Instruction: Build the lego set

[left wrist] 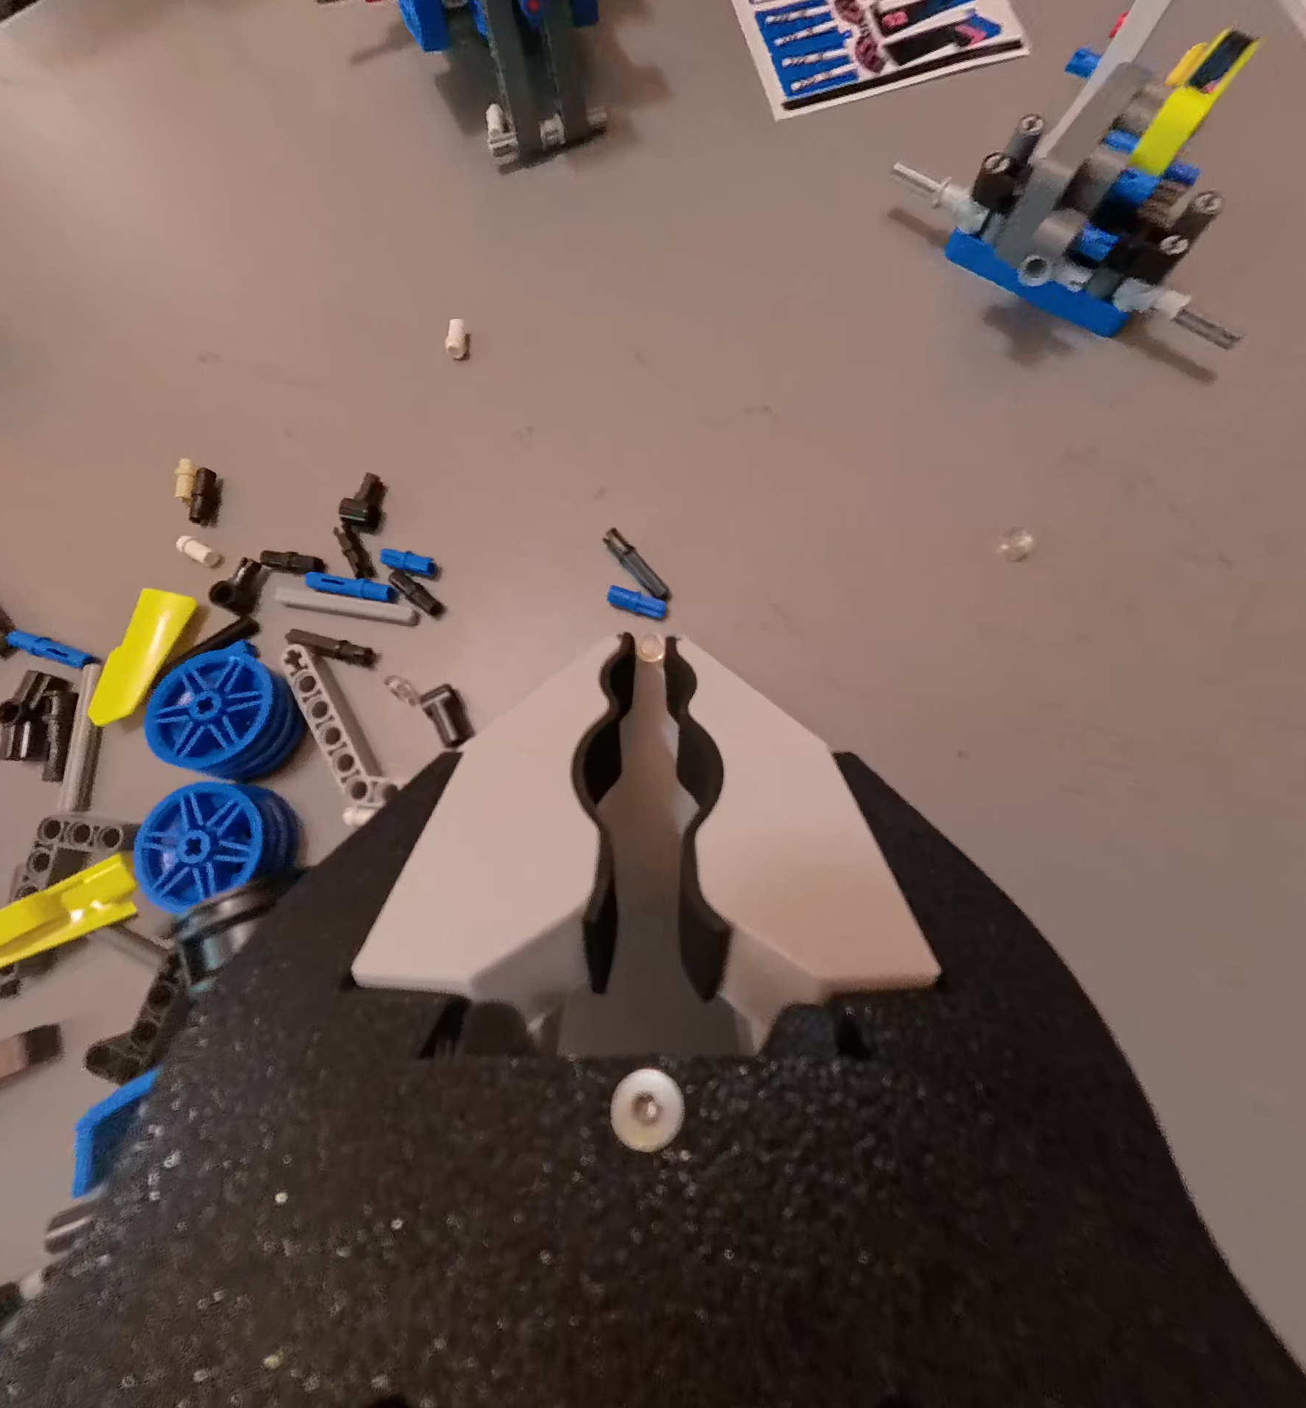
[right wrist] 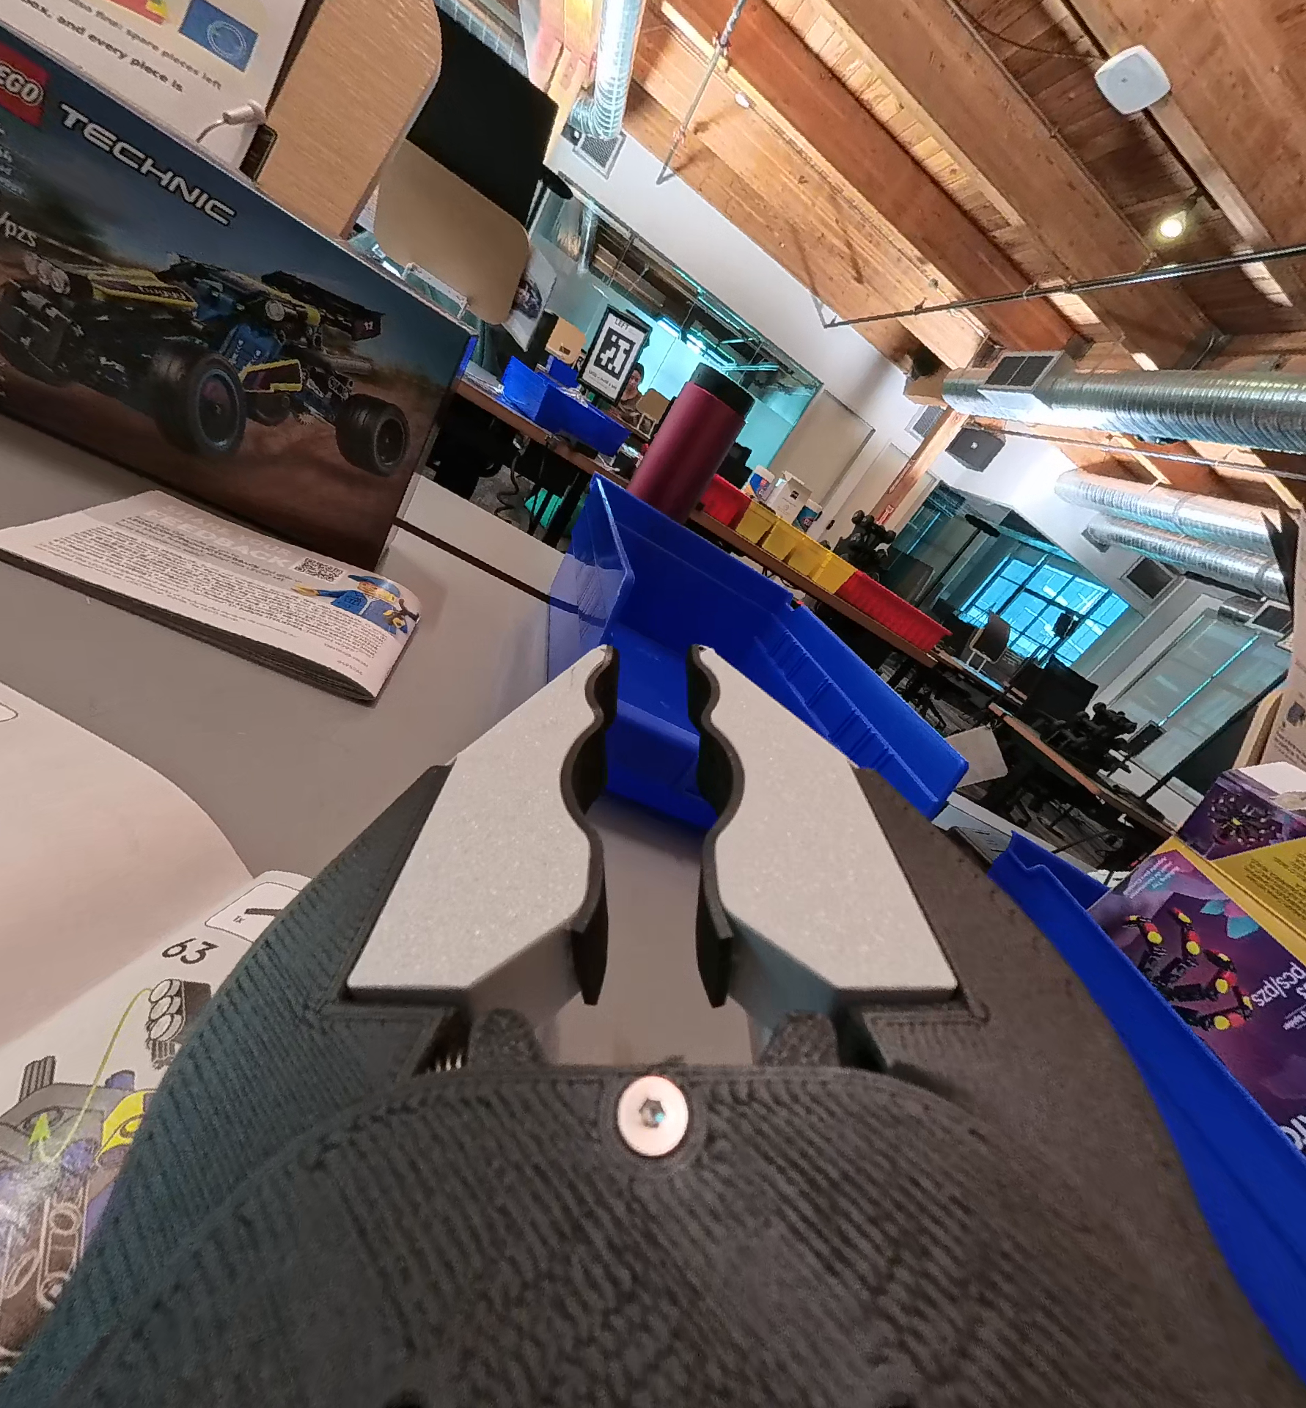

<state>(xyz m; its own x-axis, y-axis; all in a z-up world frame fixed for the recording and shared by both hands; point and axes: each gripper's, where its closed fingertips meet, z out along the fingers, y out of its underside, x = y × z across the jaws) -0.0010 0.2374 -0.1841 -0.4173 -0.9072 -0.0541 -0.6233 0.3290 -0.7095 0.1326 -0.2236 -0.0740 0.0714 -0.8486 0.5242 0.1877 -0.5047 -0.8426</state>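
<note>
Now left claw (left wrist: pixel 650 644) pinching clear stud (left wrist: pixel 650 649)

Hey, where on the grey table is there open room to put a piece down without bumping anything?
The widest bare patch of table lies right of the left gripper, below the blue-based assembly; only a small clear stud sits there. The left side, around the blue wheels and yellow panels, is crowded.
</note>
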